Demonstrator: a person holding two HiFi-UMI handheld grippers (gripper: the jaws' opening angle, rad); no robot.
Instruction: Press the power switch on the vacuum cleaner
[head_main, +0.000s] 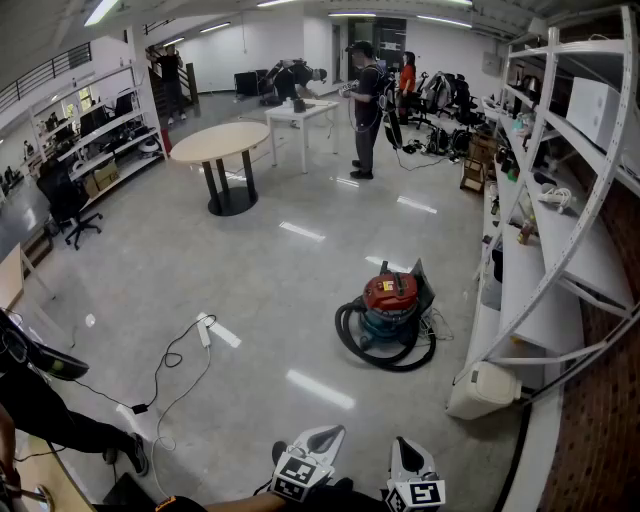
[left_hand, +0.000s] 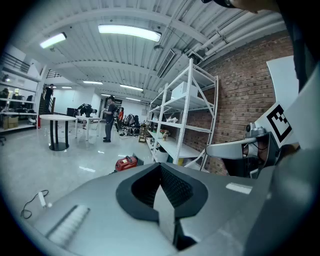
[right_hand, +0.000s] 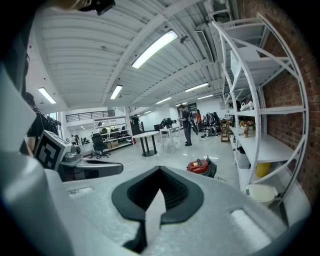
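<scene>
**Both grippers clenched and empty, well short of the vacuum cleaner**

Left gripper (left_hand: 161, 166): clenched on nothing, dark pads met along a single seam. Right gripper (right_hand: 160, 171): likewise closed and empty. Carried low and side by side, aimed toward the vacuum cleaner (head_main: 390, 300) but well apart from it. Probably kept closed on purpose, to offer one blunt tip for pushing a button, with nothing here to grasp.

Stood upright on the glossy floor, red top uppermost, black hose (head_main: 385, 358) looped round its base. Left open from above that way, so reachable by a downward or slanting push. Power switch presumably somewhere on that red top; too small to make out from this far.

Just right of the vacuum cleaner: white shelving (head_main: 560, 262), with a white bin (head_main: 483, 388) at its foot, nearer the grippers. Left of the vacuum cleaner and well apart: a power strip (head_main: 205, 330) with its cable trailing over the floor. Far behind the vacuum cleaner: a round table (head_main: 222, 140) and a standing person (head_main: 365, 110).

Judged to be the approach stage: no contact made, no press begun. Called for next: closing in on the vacuum cleaner, lowering one gripper, finding the switch before committing to a push.
</scene>
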